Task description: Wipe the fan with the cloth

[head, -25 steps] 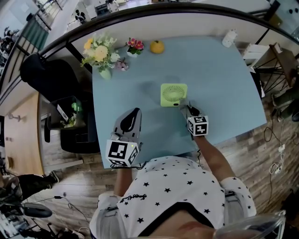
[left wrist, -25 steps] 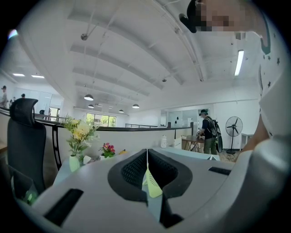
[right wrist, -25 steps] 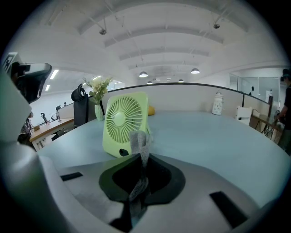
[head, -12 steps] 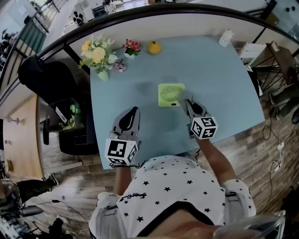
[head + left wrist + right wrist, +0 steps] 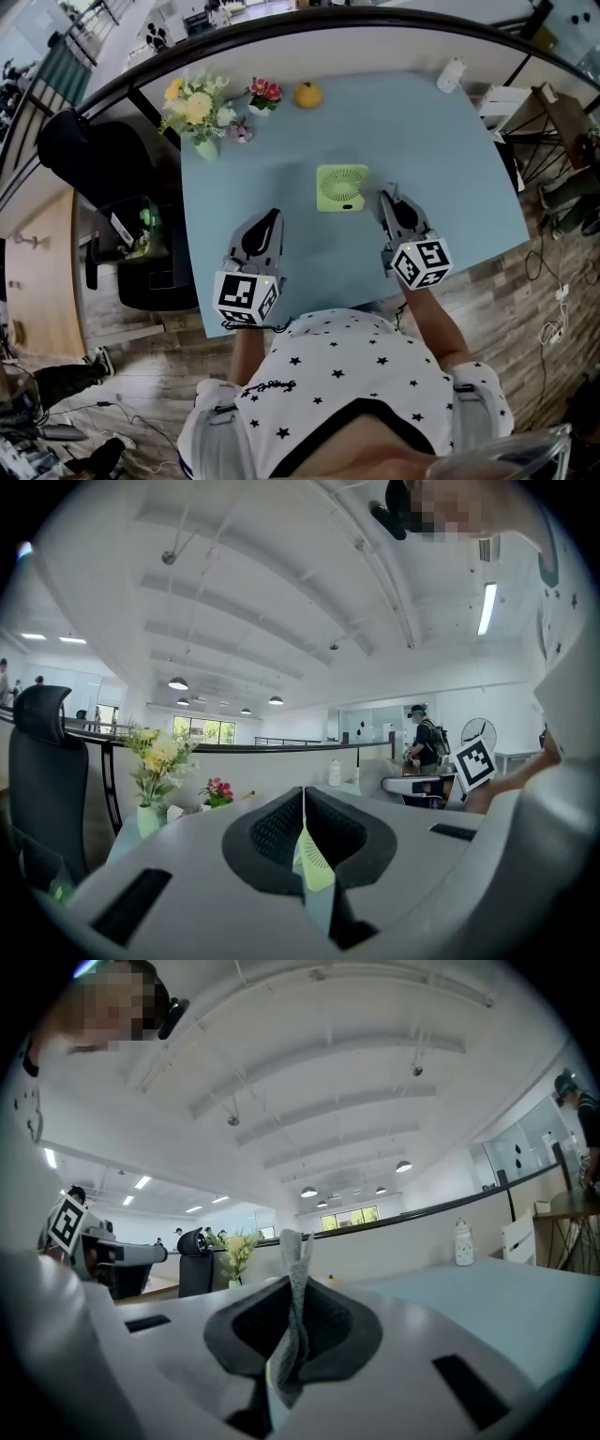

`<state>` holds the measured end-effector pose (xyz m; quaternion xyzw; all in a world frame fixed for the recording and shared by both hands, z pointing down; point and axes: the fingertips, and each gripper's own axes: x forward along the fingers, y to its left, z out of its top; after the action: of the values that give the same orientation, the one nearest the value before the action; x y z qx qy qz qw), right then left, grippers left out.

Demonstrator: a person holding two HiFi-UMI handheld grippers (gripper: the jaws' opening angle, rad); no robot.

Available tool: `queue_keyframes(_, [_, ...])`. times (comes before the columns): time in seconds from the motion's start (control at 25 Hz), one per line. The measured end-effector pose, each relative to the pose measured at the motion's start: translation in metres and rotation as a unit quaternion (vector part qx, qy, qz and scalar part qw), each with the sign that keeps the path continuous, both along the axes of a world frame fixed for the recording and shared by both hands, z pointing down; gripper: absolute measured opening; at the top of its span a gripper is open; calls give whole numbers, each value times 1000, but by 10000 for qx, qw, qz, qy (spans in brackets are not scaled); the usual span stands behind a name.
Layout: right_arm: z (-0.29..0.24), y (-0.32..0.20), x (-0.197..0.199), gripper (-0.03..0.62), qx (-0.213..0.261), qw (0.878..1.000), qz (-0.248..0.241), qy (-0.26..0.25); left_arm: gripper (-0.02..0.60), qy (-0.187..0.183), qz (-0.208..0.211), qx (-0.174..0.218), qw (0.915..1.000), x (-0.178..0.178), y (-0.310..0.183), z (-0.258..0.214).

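Starting with the table (image 5: pixel 450 159): it is a broad, smooth, pale blue top, flat and matte, with the fan (image 5: pixel 342 187) near its middle. The fan is a small squarish box of light green plastic with rounded corners. It seems to lie on its back, with the round grille of fine ribs facing up.

I judge it light and rigid, so it will likely skid on that slick top if I rub hard from one side. The thin ribs look like the part to treat gently, and the solid frame edge is where I would steady it.

My left claw (image 5: pixel 272 220) is at the near left, well apart from the fan. Its dark ribbed pads are drawn together with nothing in them, and through the slit below the tips I see only a sliver of green grille beyond.

My right claw (image 5: pixel 386 199) is just beside the fan's right edge, touching or not I cannot tell, and is clamped on the cloth (image 5: pixel 292 1269). The cloth is a thin grey rag, soft and limp, bunched into a narrow strip that pokes up past the tips. It should drape and drag easily. The pinch looks secure, though little loose fabric shows for wiping.
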<state>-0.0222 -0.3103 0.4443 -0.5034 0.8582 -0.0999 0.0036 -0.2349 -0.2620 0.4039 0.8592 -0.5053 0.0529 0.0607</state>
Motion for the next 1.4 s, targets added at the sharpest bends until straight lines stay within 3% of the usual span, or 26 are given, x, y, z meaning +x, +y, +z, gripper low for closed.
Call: queue_keyframes(1.4, [-24,16,-17,15,160,9993,-216,-264,32,45,80,24,10000,4,2,-1])
